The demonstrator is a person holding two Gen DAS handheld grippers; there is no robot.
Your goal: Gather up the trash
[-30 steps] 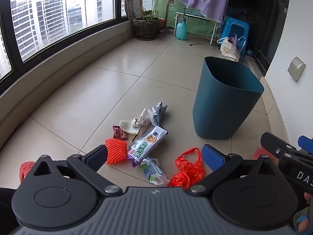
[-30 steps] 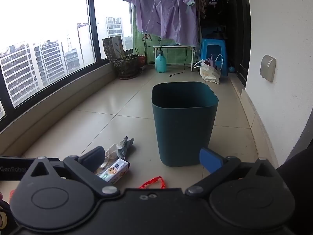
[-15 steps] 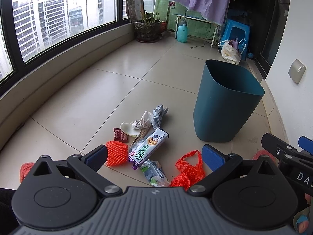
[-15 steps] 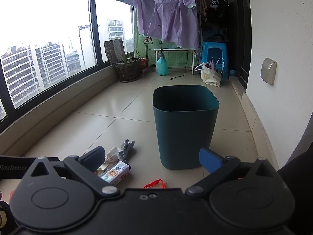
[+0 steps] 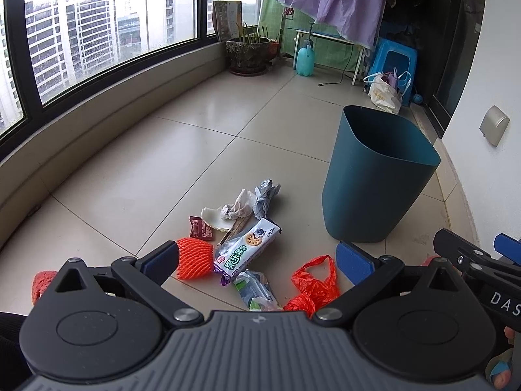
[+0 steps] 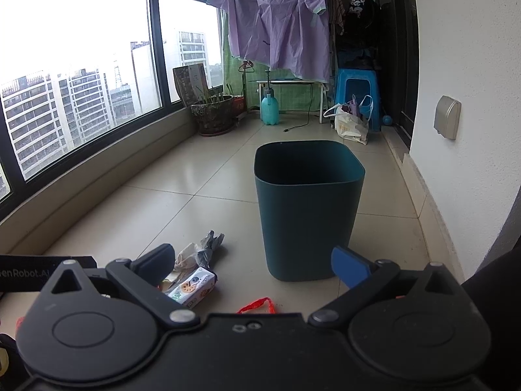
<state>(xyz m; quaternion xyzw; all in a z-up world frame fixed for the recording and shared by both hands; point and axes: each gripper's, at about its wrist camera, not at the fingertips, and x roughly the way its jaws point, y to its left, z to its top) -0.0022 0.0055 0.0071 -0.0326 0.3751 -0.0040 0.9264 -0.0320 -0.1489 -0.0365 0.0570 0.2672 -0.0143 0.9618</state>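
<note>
A dark teal trash bin (image 5: 374,179) stands upright on the tiled floor; it also shows in the right wrist view (image 6: 306,208). Left of it lies a pile of trash: an orange foam net (image 5: 193,257), a white snack wrapper (image 5: 249,251), a red plastic bag (image 5: 311,288), crumpled paper (image 5: 237,208), a grey wrapper (image 5: 265,194), a small red packet (image 5: 200,228). My left gripper (image 5: 257,260) is open and empty above the pile. My right gripper (image 6: 254,262) is open and empty, facing the bin; the snack wrapper (image 6: 193,286) lies below it.
A curved window ledge (image 5: 97,123) runs along the left. A white wall (image 5: 488,65) is at the right. At the far end stand a potted plant (image 5: 247,52), a spray bottle (image 5: 305,58), a blue stool (image 5: 395,62), a white bag (image 5: 384,93).
Both cameras have tilted up and drawn back slightly, so the trash and bin sit a little lower in view. Both grippers stay open.
</note>
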